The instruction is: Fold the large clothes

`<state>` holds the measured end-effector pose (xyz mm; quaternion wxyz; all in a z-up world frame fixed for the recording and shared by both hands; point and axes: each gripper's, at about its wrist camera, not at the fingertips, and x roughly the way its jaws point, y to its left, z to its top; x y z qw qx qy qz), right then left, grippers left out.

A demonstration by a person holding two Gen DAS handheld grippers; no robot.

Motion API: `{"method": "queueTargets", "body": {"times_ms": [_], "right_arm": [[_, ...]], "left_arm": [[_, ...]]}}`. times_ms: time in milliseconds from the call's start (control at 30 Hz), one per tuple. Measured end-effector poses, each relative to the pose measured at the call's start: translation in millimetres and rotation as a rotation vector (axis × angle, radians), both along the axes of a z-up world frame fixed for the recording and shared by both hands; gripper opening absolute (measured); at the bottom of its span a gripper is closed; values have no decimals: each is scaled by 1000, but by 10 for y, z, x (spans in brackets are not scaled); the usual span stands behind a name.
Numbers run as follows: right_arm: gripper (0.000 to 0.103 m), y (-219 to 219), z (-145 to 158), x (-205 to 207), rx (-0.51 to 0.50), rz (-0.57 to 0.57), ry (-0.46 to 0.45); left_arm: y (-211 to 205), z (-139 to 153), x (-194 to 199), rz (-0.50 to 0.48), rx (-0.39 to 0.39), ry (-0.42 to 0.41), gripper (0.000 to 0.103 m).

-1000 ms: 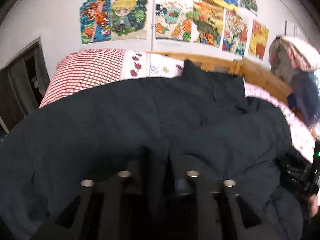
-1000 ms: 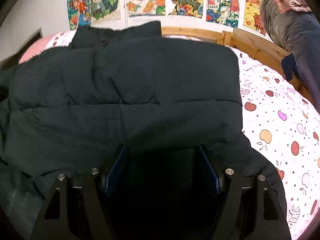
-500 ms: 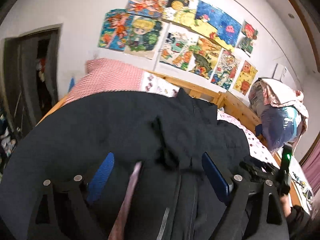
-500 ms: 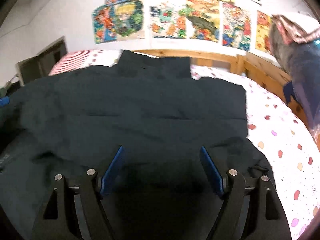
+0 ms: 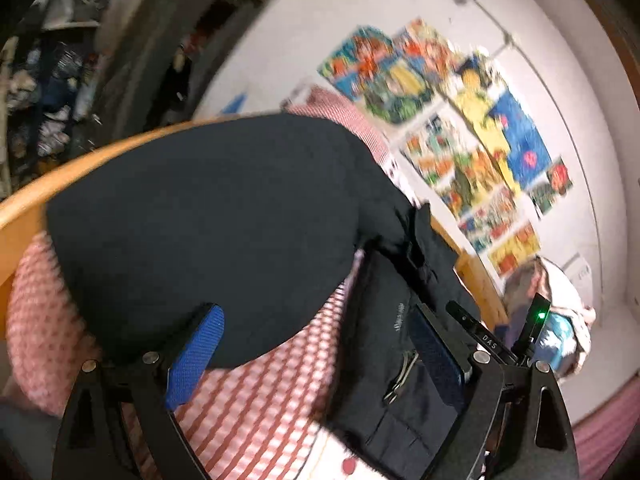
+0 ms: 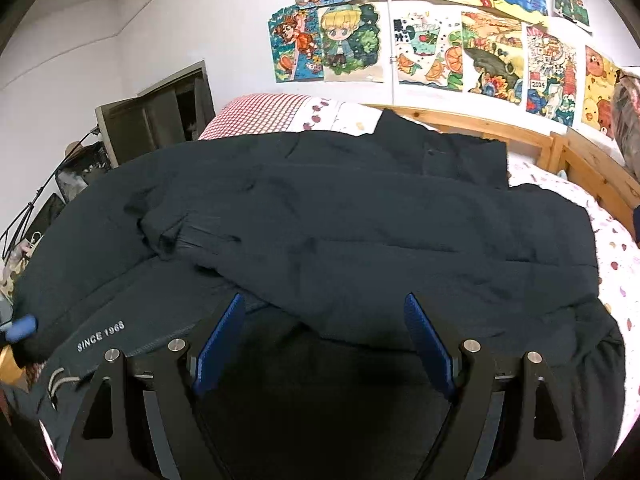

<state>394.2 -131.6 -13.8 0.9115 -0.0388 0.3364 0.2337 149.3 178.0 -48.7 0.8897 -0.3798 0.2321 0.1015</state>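
Note:
A large dark padded jacket (image 6: 360, 232) lies spread across the bed, collar toward the wall, with "SINCE 1968" printed near its hem at the lower left. My right gripper (image 6: 322, 344) is open and empty, just above the jacket's near edge. In the left wrist view the jacket's sleeve (image 5: 208, 216) bulges over the red checked bedding and its body (image 5: 400, 344) lies to the right. My left gripper (image 5: 316, 352) is open and empty, above the bedding between sleeve and body. The right gripper's body shows at the left view's right edge (image 5: 492, 344).
A red checked pillow (image 6: 256, 114) and spotted sheet (image 6: 616, 248) cover the wooden-framed bed (image 6: 532, 140). Drawings (image 6: 440, 40) hang on the wall. A doorway (image 6: 168, 116) and clutter stand at the left. A bundle of clothes (image 5: 560, 320) hangs at the far right.
My left gripper opened, let go of the jacket and swung left toward the bed's edge. My right gripper rose and tilted up, staying open over the jacket. The left part of the jacket now lies folded over.

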Motion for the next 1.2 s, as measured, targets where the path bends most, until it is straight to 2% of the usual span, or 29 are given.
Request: {"method": "queueTargets", "body": {"times_ms": [100,267,467,500,533,567,600,633,733,833,1000,1067,1200], "right_arm": [[77,103,-31,-18,-16,14,8],[77,203,-77,-46,-33,8,15],[77,155,-142,-97,-6,-1,26],[77,163,-154,-74,-1,-6,32],[77,142,-164,-67,8,-10,39],[77,152,-164,-26,10,-13,38],[77,145,-144,-10,10,-19,26],[77,157,-124,26,9,-26,15],[77,164,-52,181,23,-61,-1],[77,200,-82,403,52,-82,38],[77,339,-269,725,47,-102,89],[77,398,-356,816,35,-108,107],[78,500,-441,914,-6,-105,123]], "left_arm": [[-32,-128,-137,46,-29,16,93],[-53,-462,1,39,-155,85,93],[6,-555,-13,166,-148,4,91],[28,-545,-9,188,-127,-15,87],[51,-525,-7,213,-95,-20,71],[87,-514,-19,236,-68,-10,62],[127,-509,-22,255,-49,-6,46],[175,-501,-22,265,-40,-7,36],[355,-458,-60,299,-21,-20,22],[458,-265,-55,315,60,-48,14],[584,224,-51,301,193,-118,12],[629,483,-15,278,241,-153,12],[587,1190,283,161,398,-211,11]]}}
